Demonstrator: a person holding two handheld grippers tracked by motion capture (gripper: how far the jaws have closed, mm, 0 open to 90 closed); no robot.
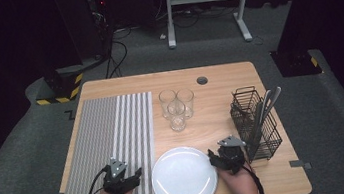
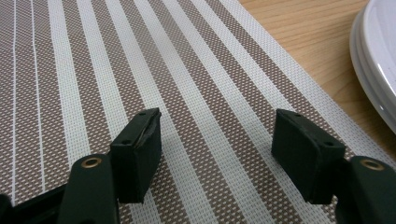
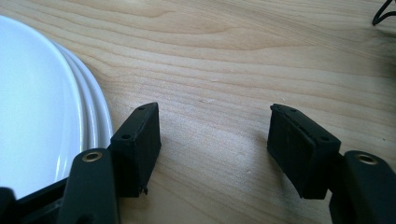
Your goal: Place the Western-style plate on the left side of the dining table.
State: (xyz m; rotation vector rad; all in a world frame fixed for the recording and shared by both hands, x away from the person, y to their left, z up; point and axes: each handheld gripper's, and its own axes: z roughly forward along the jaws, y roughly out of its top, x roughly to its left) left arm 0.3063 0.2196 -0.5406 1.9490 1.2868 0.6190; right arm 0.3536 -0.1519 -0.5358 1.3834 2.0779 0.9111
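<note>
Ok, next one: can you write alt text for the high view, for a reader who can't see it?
A person's two hands rest open grippers at the near edge of a wooden table, the left gripper on a striped placemat, the right gripper beside a white plate between them. Three empty glasses stand behind the plate; a wire caddy holding cutlery stands at the right.

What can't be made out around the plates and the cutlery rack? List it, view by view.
- Plates: high view reads as one; stacked rims show in the right gripper view, but the count stays unclear, cut off by the frame edge.
- Cutlery in the wire rack: too small in the high view to tell the pieces apart.
- Three glasses: overlapping; touching or not, unclear.
</note>
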